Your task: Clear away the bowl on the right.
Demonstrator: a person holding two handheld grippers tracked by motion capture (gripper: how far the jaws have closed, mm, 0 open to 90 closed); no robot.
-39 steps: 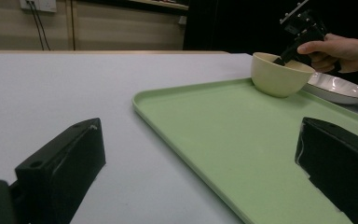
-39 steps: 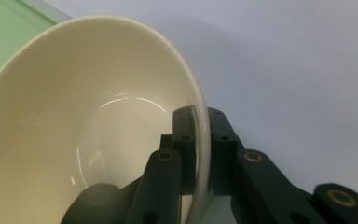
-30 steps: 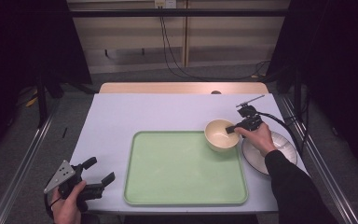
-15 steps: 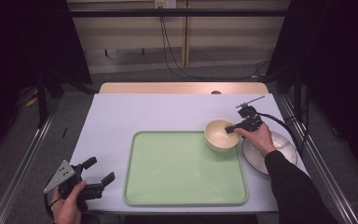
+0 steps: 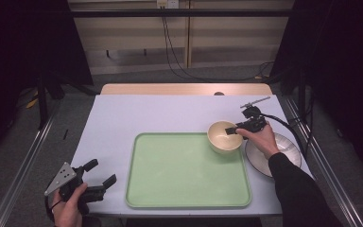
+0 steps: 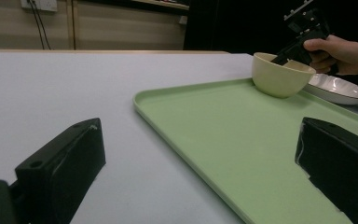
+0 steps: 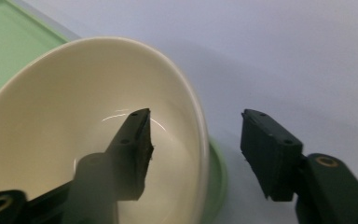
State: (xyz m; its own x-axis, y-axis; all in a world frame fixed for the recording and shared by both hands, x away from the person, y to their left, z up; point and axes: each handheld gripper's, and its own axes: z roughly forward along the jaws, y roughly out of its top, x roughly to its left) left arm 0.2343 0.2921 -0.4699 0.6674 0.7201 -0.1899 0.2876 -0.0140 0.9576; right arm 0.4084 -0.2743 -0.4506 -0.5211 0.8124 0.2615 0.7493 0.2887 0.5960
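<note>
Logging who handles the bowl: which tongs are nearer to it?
Right. The right tongs straddle the rim of the cream bowl, one jaw inside, one outside. The left tongs hover open off the green tray's near-left corner, far from it.

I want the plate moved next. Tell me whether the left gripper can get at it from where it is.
Probably not. The left gripper sits at the table's near-left corner; the plate lies across the green tray, with the right hand over it.
</note>
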